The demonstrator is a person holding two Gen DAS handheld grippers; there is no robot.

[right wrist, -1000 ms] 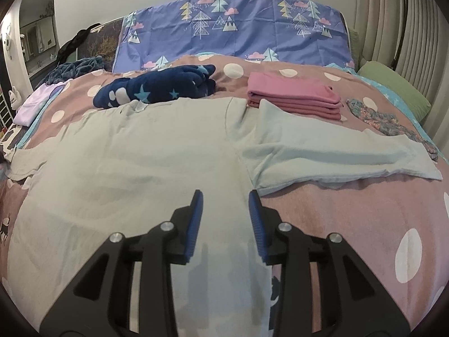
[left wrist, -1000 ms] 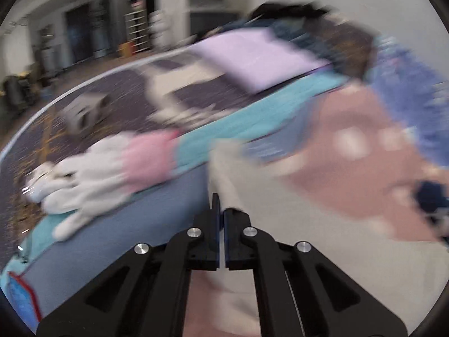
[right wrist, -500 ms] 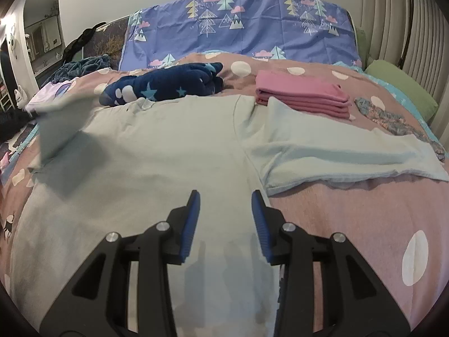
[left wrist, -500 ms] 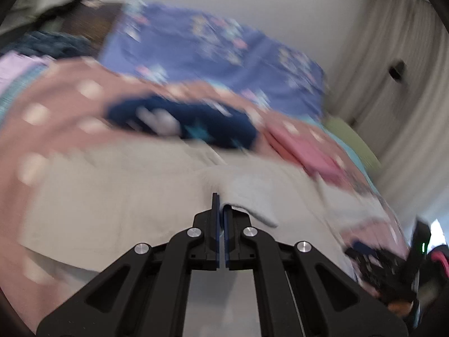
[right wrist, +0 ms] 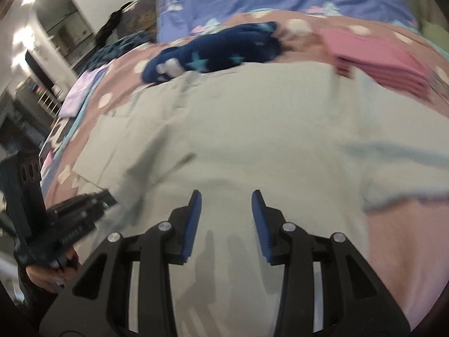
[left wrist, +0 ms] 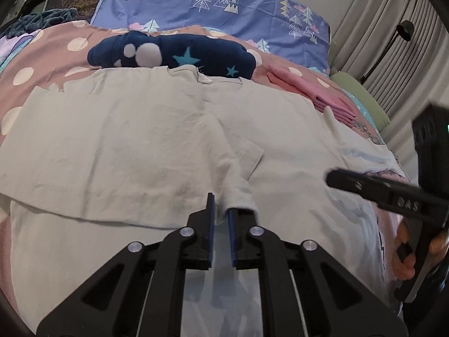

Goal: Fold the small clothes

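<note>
A pale grey-green long-sleeved shirt (left wrist: pixel 134 151) lies spread on the bed, its left sleeve folded across the body. My left gripper (left wrist: pixel 220 205) is slightly open, with the sleeve cuff (left wrist: pixel 238 193) draped over its right fingertip. My right gripper (right wrist: pixel 226 200) is open and empty, low over the shirt's (right wrist: pixel 252 129) lower body. The right gripper also shows at the right edge of the left wrist view (left wrist: pixel 387 193). The left gripper's body shows at the left of the right wrist view (right wrist: pixel 81 210).
A navy star-patterned garment (left wrist: pixel 174 53) lies beyond the shirt's collar. A folded pink stack (left wrist: pixel 317 92) sits at the right. A blue tree-print pillow (left wrist: pixel 219 2) is at the bed's head. A pink polka-dot sheet (left wrist: pixel 45 53) covers the bed.
My left gripper carried the sleeve from the bed's left side across the shirt's body and its jaws have parted slightly. My right gripper has swung left while staying open.
</note>
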